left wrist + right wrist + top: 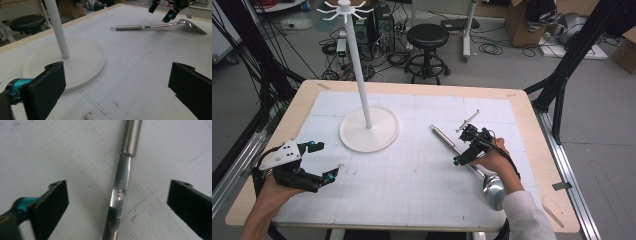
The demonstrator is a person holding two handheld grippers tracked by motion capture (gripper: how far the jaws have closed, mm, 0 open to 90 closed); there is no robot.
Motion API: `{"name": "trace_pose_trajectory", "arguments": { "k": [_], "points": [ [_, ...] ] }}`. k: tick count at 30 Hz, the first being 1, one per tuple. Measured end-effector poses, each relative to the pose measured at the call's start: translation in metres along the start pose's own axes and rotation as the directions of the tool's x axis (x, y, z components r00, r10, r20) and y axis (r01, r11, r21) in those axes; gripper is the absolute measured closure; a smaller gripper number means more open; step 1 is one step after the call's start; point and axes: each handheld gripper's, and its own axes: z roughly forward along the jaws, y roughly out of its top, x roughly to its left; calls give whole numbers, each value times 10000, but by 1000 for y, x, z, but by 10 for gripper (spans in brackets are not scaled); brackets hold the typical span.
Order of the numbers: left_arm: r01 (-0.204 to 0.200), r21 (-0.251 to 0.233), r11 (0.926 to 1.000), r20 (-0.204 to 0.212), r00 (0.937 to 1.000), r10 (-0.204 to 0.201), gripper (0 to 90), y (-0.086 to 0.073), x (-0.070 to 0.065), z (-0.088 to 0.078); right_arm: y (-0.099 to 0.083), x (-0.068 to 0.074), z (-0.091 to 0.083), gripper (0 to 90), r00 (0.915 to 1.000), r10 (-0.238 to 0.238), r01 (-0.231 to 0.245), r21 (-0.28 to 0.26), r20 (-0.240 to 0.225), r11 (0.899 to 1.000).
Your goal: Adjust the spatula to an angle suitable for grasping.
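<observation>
Right, one ladle flat on mat, one white stand, two grippers, right gripper spread wide over ladle's stem, left gripper released, apart.

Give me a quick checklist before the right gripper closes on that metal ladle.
1. Right gripper open: ok, jaws stand wide apart.
2. Ladle centred between the jaws: ok, its flat shank runs up the middle.
3. Jaws low enough to grip: cannot tell, height above the shank is unclear.
4. Ladle lying flat on the white mat: ok.
5. Left gripper out of the way: ok, open and far from the ladle.
6. White stand clear of the ladle: ok, apart from its handle end.
</observation>
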Motion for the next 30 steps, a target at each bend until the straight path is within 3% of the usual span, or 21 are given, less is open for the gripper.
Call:
{"name": "trace_pose_trajectory", "arguments": {
  "k": [6,8,10,15,19,24,30],
  "points": [
    [2,3,10000,-2,10000,-2,18,0,0,0,-1,-2,10,75,9999,137,-137,90,38,9999],
    [9,0,10000,-1,10000,-9,17,0,0,0,-2,-3,12,162,9996,286,-286,108,-56,9995],
    [21,-7,10000,4,10000,-21,17,0,0,0,-2,-5,14,180,9993,383,-383,66,9,9992],
    [3,18,10000,12,10000,-3,17,0,0,0,-2,-6,17,318,9996,289,-287,262,-63,9992],
    [14,2,10000,12,10000,-14,17,0,0,0,-2,-5,21,407,9988,486,-483,402,-82,9980],
    [6,-2,10000,12,10000,-6,17,0,-1,0,-3,-6,24,479,9965,821,-814,417,-162,9958],
    [7,8,10000,15,10000,-8,18,0,-1,0,-4,-8,26,543,9960,898,-897,377,1,9953]
  ]
}}
